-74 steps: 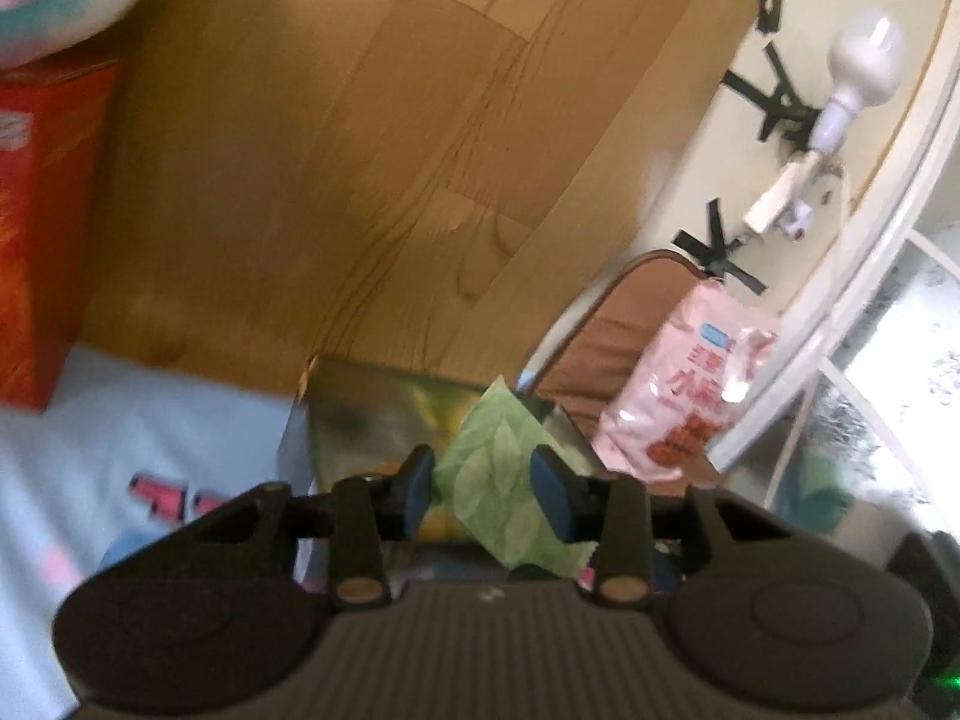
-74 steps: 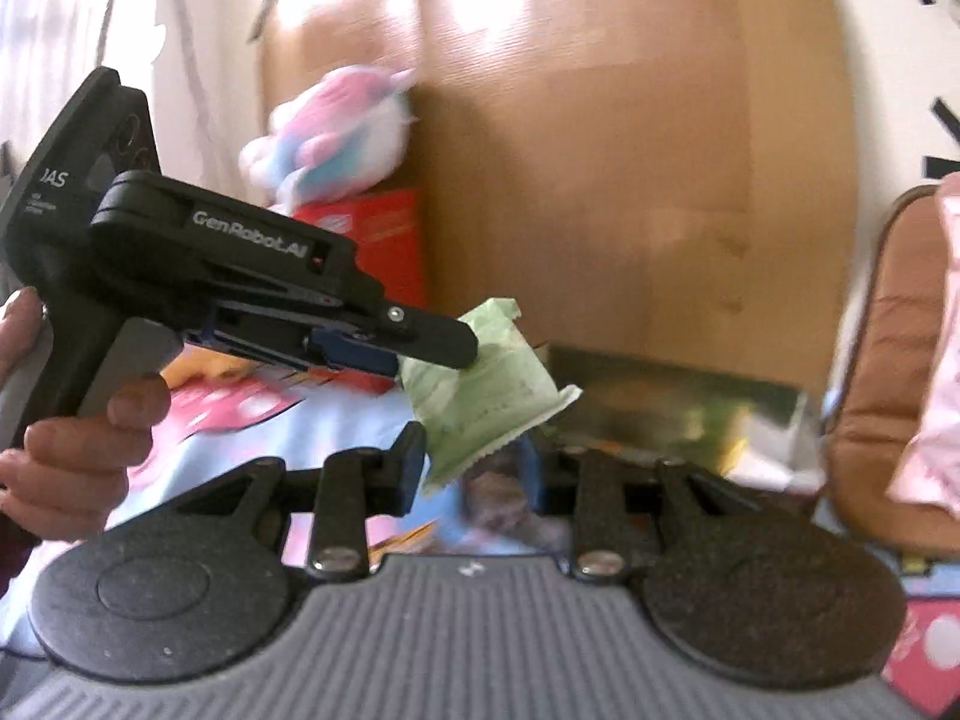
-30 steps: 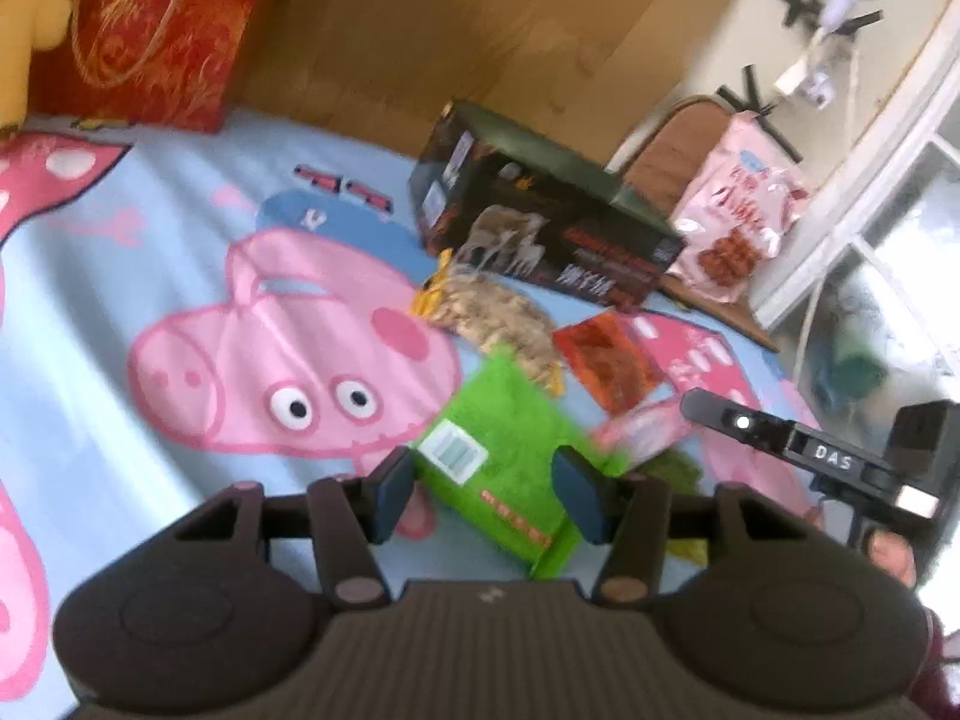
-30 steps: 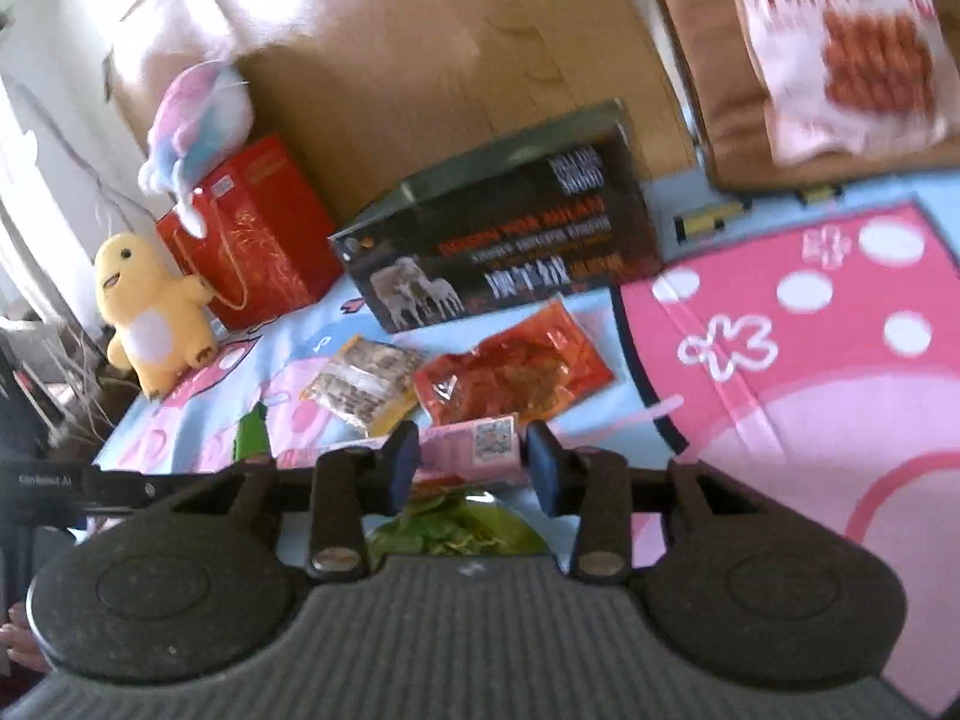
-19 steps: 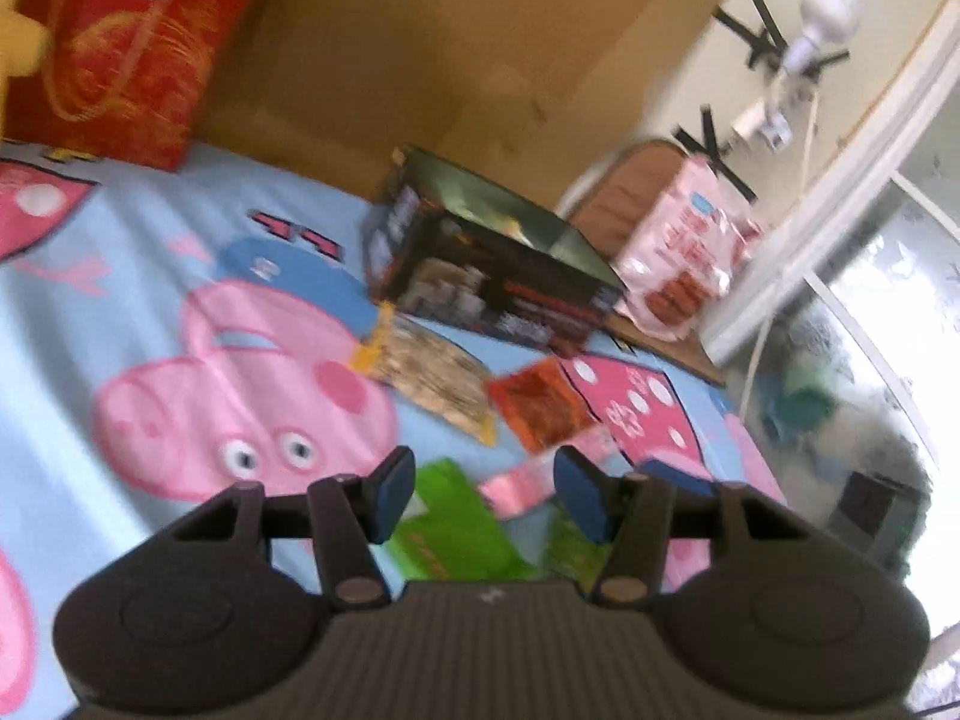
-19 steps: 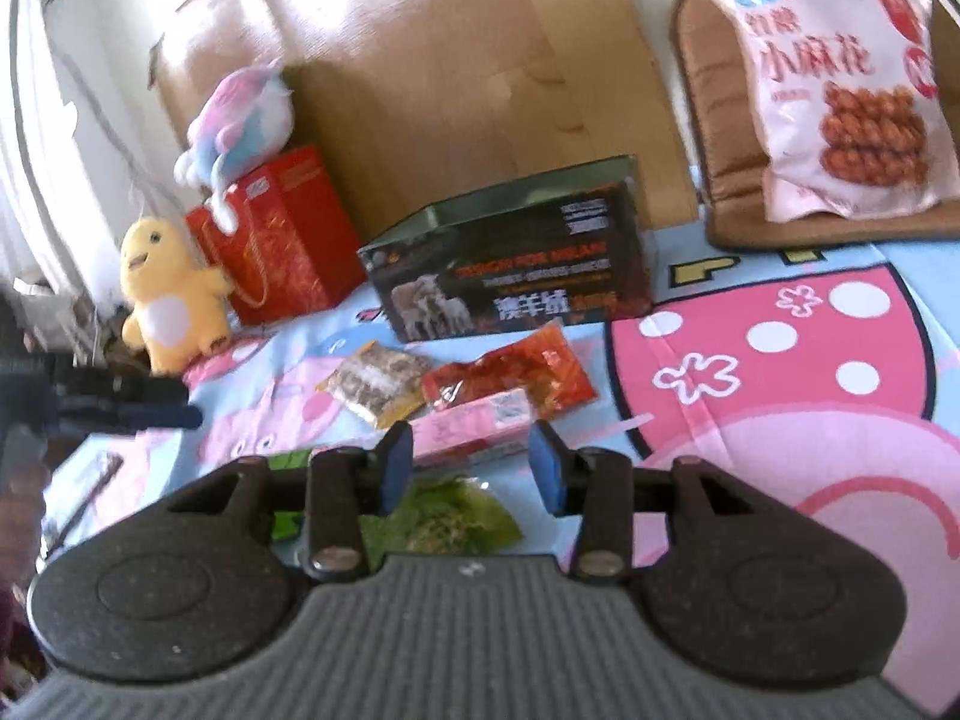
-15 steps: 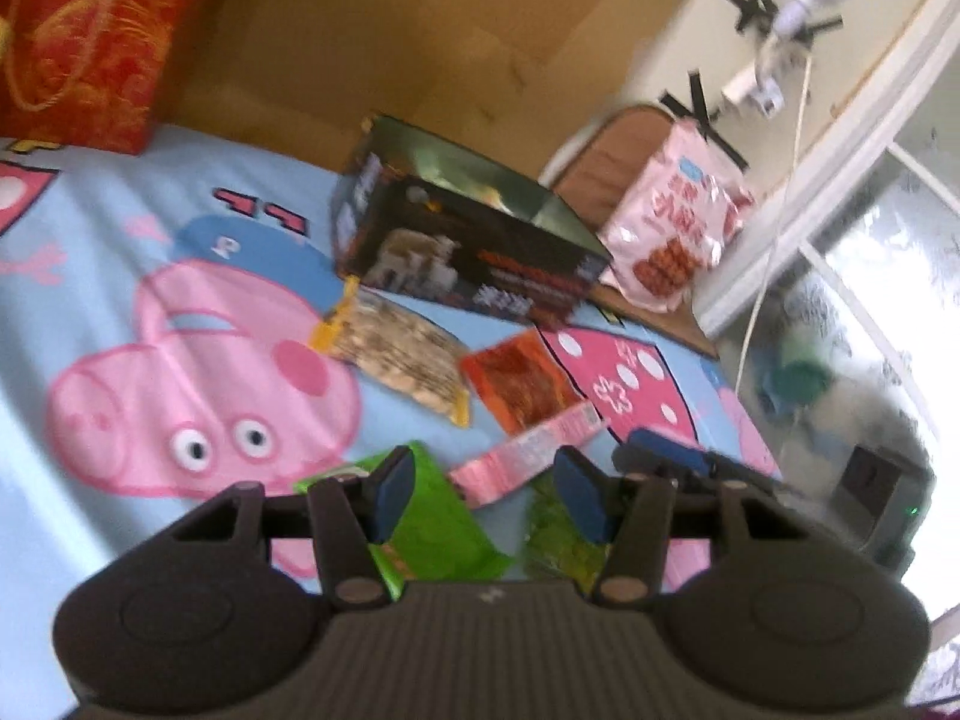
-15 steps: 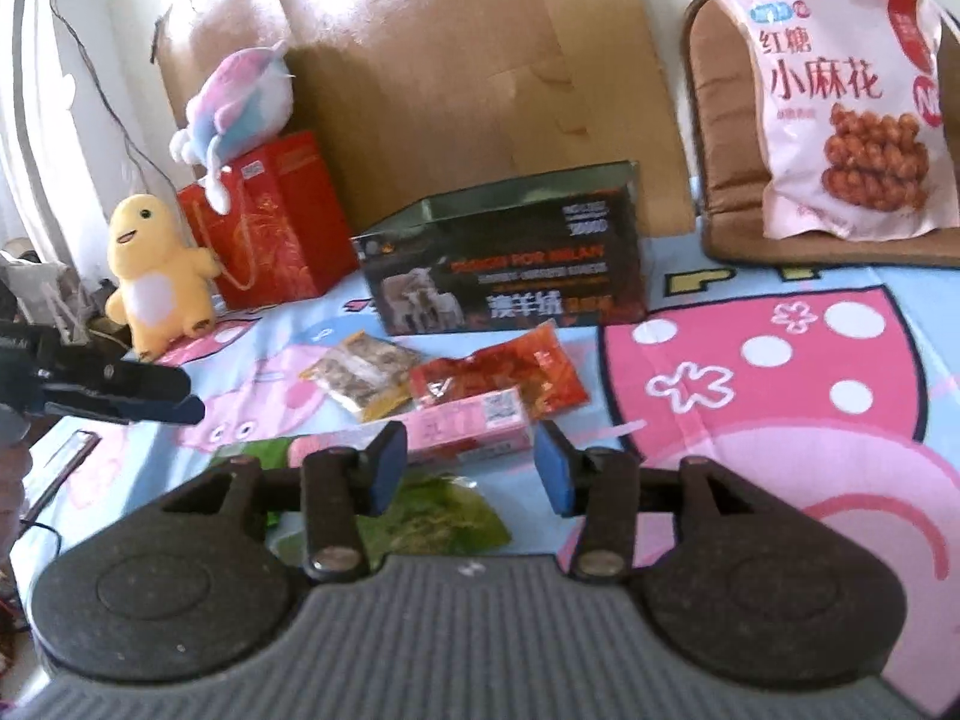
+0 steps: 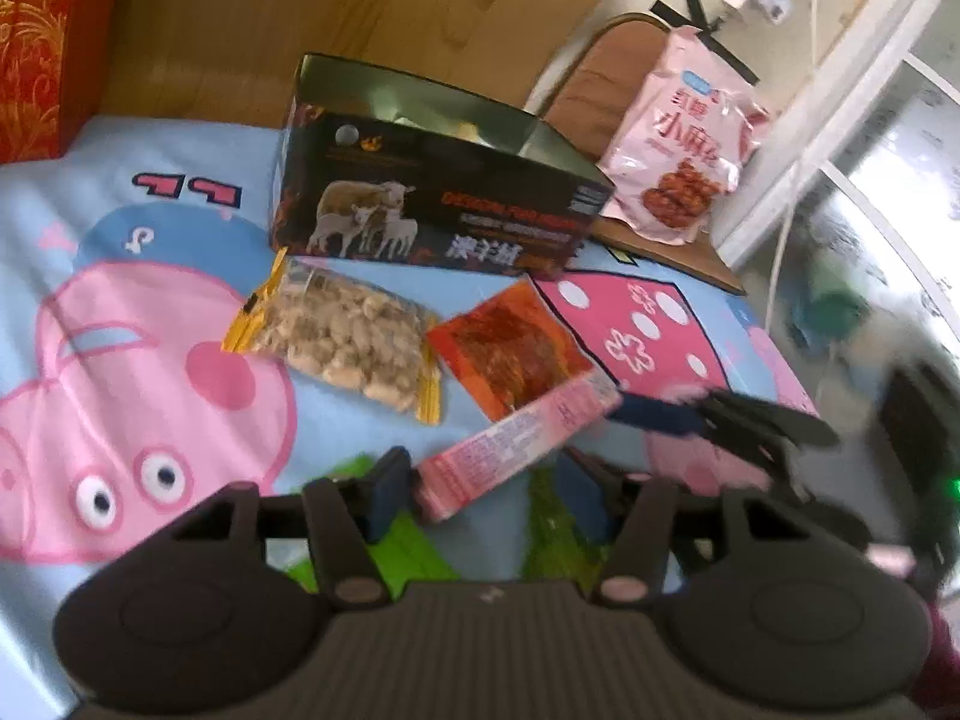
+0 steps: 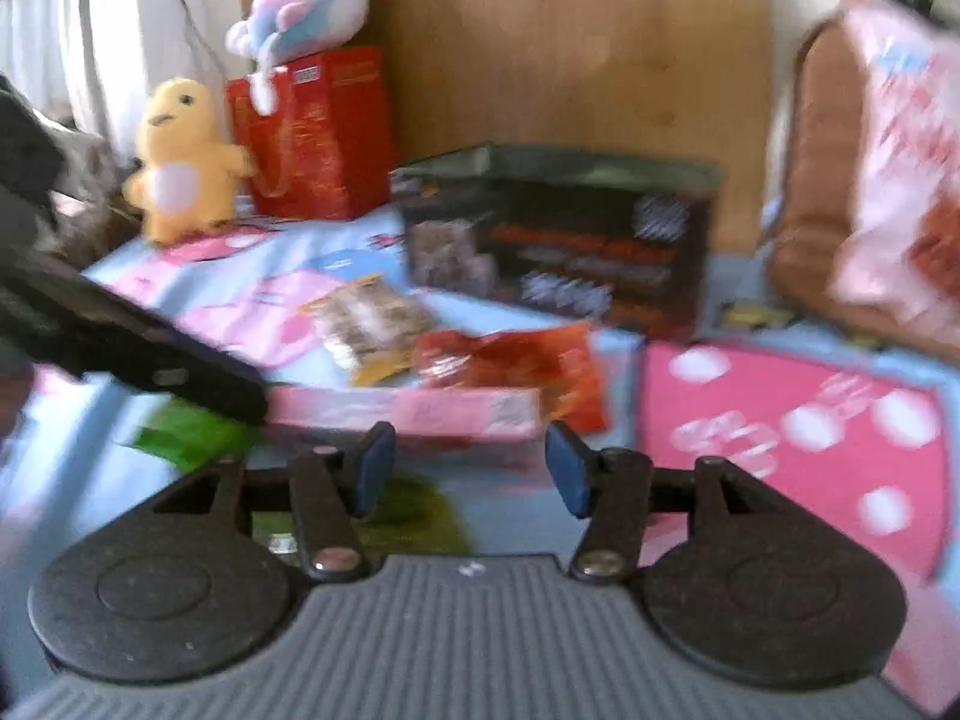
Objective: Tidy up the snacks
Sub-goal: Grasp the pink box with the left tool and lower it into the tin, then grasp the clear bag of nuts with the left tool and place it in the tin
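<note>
While the right gripper [image 10: 468, 471], jaws just widened and empty, hovers at lower centre, the spread left gripper [image 9: 483, 495] has swung over the pink packet [image 9: 519, 441], black box [image 9: 432, 204] behind.

open mat [image 9: 150, 228] left of packets, dark box [image 9: 432, 204] blocks behind, bare mat [image 10: 780, 420] right

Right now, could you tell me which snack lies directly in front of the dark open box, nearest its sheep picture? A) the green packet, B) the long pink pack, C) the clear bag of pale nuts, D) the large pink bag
C: the nut bag lies just in front of the box, below its sheep picture, while the pink pack and the green packet lie nearer the camera.
</note>
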Demonstrator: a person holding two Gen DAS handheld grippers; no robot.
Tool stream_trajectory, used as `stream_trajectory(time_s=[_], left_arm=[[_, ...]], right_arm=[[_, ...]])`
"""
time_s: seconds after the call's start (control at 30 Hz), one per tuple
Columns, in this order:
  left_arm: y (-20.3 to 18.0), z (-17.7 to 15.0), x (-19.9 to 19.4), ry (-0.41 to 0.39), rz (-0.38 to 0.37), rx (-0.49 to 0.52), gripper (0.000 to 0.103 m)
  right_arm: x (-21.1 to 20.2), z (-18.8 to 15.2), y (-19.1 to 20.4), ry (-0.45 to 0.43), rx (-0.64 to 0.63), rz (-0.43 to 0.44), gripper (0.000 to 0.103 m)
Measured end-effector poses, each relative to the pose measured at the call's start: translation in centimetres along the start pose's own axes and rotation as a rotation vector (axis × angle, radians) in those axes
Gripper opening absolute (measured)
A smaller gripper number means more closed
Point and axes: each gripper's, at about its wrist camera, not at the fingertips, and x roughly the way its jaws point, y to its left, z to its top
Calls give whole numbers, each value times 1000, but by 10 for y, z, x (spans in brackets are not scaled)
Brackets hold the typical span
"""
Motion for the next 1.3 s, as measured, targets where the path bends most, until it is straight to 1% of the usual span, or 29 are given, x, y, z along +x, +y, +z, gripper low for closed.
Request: stream_trajectory(time_s=[0.07,0.1,0.17,0.23,0.33,0.4,0.53,0.63,0.67,0.7,0.73,0.77,0.8,0.87,0.93,1.0,1.13,1.23,1.3], left_arm=[[0,7,6,-7,-2,-12,54],[2,10,7,-15,-12,-24,54],[6,18,9,-28,-62,-65,55],[9,24,4,-53,-101,-104,55],[10,26,-7,-98,-93,-106,56],[13,24,-14,-106,-82,-114,56],[17,15,-15,-84,-57,-126,56],[19,10,-2,-42,-48,-134,56],[18,9,5,-27,-48,-129,54],[17,8,13,-6,-50,-122,46],[16,7,19,21,-48,-124,45],[12,7,20,12,-32,-106,45],[7,6,19,13,-27,-81,45],[2,8,11,3,-50,-60,44],[-2,13,1,-21,-60,-50,44],[-6,21,-10,-54,-64,-39,44],[-13,49,-25,-130,-54,-3,45],[-13,75,-26,-167,-33,6,45],[-12,94,-21,-197,-4,22,47]], right_arm=[[-10,-4,6,-10,-36,-14,60],[-16,-7,8,-9,-35,-11,60],[-30,-14,10,-13,-23,10,61],[-41,-22,7,-16,-17,3,59],[-49,-27,4,-20,-10,-63,59],[-49,-28,-1,-23,1,-88,59],[-46,-25,-7,-35,29,-80,59],[-40,-23,-6,-35,35,-61,59],[-38,-22,-6,-30,40,-53,59],[-35,-21,-6,-31,51,-43,59],[-31,-20,-9,-30,76,-23,56],[-28,-19,-12,-23,108,5,50],[-27,-19,-13,-23,129,3,45],[-27,-17,-11,-21,111,-34,37],[-31,-15,-13,-41,126,-37,37],[-36,-9,-16,-75,135,-21,36],[-41,17,-14,-174,102,-34,37],[-35,43,-18,-228,71,-58,37],[-26,61,-23,-259,42,-79,37]])
